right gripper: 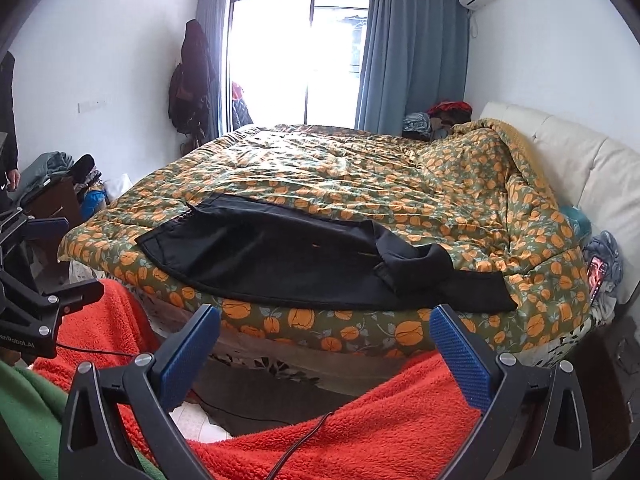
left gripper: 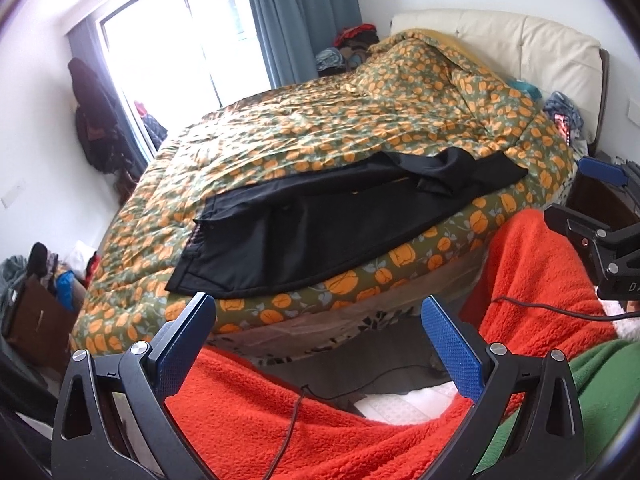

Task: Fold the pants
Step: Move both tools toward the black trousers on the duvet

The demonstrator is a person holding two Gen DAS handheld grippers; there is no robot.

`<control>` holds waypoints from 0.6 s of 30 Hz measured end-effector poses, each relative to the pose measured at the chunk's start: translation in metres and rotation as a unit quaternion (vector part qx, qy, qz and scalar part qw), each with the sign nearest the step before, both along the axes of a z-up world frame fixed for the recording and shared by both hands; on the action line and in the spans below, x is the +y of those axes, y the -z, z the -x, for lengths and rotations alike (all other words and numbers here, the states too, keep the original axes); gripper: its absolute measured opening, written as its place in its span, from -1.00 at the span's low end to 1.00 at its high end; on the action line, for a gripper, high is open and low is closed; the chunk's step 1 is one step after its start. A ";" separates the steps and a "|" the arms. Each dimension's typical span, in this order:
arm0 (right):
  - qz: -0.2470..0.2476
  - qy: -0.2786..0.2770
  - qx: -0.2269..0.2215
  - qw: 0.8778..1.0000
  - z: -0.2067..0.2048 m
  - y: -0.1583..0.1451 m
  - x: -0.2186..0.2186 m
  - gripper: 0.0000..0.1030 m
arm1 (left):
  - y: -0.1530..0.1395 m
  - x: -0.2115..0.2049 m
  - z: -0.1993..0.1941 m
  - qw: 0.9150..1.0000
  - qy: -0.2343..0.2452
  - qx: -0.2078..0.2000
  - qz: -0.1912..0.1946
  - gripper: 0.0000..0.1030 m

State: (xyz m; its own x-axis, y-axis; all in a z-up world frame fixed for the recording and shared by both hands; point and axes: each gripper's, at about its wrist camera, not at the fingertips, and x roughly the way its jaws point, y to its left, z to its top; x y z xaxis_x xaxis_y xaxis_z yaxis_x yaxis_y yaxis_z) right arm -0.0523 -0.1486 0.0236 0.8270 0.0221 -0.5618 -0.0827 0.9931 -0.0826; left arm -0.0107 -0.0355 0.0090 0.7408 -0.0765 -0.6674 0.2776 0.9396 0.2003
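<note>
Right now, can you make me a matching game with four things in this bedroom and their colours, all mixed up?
Things:
1. pants lying on the bed
2. curtain beside the window
3. headboard of the bed
4. fuzzy blanket under the tongs

Colours:
A. cream
B. orange-red
C. black
D. grey-blue

Right pairs: 1-C, 2-D, 3-A, 4-B.

Bonus: both tongs, the left tongs and the right tongs, are open and hold nothing.
</note>
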 end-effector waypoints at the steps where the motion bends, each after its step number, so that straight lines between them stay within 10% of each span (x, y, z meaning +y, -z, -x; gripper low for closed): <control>1: 0.001 -0.001 -0.001 1.000 0.000 0.000 0.000 1.00 | 0.000 0.001 0.000 1.000 0.000 0.001 0.000 0.99; 18: -0.001 0.000 0.002 1.000 0.000 0.002 0.000 1.00 | -0.002 0.005 -0.001 1.000 0.002 -0.001 0.000 0.99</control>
